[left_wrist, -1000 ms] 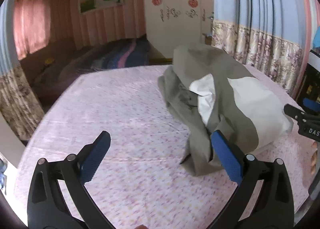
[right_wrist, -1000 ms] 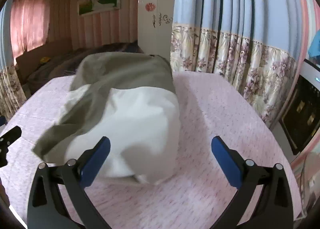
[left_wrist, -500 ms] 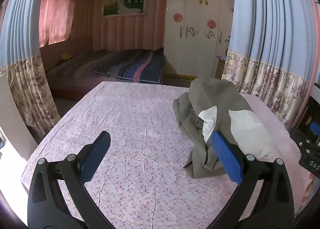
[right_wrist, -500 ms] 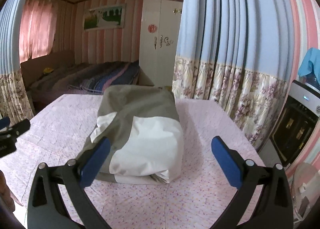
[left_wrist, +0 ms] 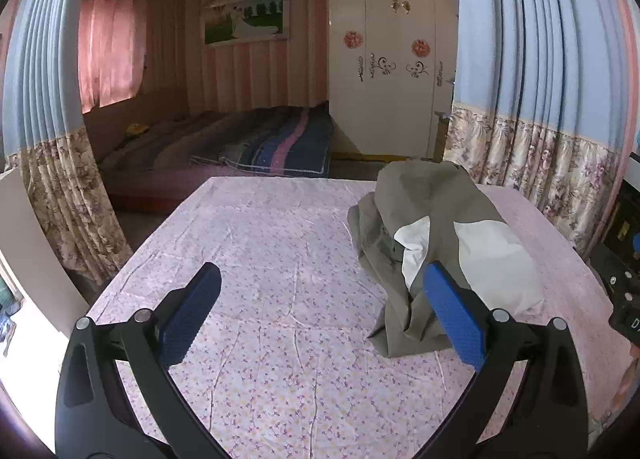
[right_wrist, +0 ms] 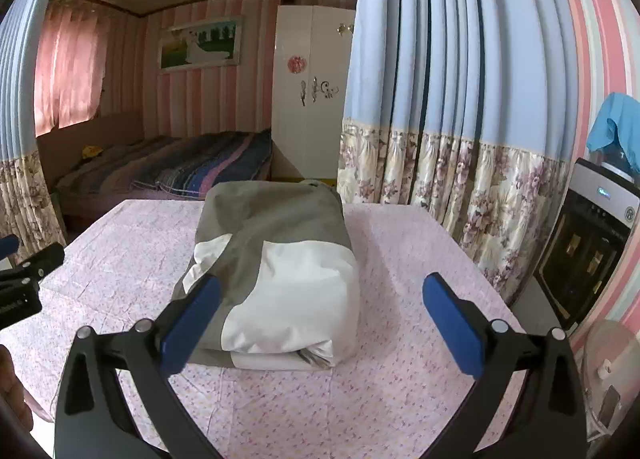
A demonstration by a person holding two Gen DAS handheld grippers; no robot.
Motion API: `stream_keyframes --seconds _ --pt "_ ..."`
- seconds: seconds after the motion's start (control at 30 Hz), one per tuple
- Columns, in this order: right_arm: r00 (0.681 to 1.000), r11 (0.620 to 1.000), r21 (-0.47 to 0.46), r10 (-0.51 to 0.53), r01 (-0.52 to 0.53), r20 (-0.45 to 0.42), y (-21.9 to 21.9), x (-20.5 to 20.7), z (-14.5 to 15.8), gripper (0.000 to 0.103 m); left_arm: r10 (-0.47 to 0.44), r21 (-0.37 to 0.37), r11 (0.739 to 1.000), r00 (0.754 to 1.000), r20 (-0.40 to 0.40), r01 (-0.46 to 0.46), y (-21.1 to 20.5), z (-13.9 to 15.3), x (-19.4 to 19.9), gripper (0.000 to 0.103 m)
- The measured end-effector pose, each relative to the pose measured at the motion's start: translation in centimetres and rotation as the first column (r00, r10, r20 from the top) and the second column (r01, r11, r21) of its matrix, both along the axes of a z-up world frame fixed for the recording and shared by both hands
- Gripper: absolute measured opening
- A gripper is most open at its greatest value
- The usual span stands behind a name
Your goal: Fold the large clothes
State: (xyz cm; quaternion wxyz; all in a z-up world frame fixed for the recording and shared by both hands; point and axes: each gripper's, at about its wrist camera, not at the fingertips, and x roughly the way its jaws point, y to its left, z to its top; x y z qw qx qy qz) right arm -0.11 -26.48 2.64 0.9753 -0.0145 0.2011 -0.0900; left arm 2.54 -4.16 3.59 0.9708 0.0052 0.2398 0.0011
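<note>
Olive-grey & white folded garment (right_wrist: 276,271) lies on desk w/ pink floral cloth (left_wrist: 256,299), right of centre. Left gripper (left_wrist: 320,311) & right gripper (right_wrist: 320,311) both spread wide, holding nothing, above desk.

— What sort of place is this?
— A home bedroom. At eleven o'clock lies a bed (left_wrist: 256,143) under a striped blanket (right_wrist: 208,167).
— Anything else?
— A white wardrobe (left_wrist: 392,71) with decals at one o'clock, a framed picture (left_wrist: 246,17) on pink striped walls, blue floral-hemmed curtains (right_wrist: 452,99) at two o'clock, and a floral cloth over the table (left_wrist: 280,259) at six.
</note>
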Motion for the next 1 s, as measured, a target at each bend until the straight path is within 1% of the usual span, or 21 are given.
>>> stream_keyframes --seconds 0.13,0.4,0.83,1.0 --pt "1.000 1.000 -0.006 -0.006 0.006 -0.003 0.10 0.07 -0.21 0.101 -0.006 0.018 1.000 1.000 -0.007 0.006 -0.29 0.07 -0.07 0.100" --pt "1.000 1.000 -0.009 -0.018 0.018 -0.005 -0.02 0.27 -0.42 0.101 -0.001 0.058 0.998 1.000 0.005 0.000 -0.60 -0.04 -0.39 0.100" --pt "1.000 1.000 -0.007 -0.019 0.019 0.000 -0.30 0.25 -0.49 0.101 0.007 0.063 0.998 1.000 0.004 -0.007 -0.72 -0.24 -0.26 0.100" --pt "1.000 1.000 -0.008 -0.019 0.019 -0.006 -0.30 0.31 -0.61 0.101 0.017 0.051 0.999 1.000 -0.009 -0.017 -0.73 -0.57 -0.10 0.100"
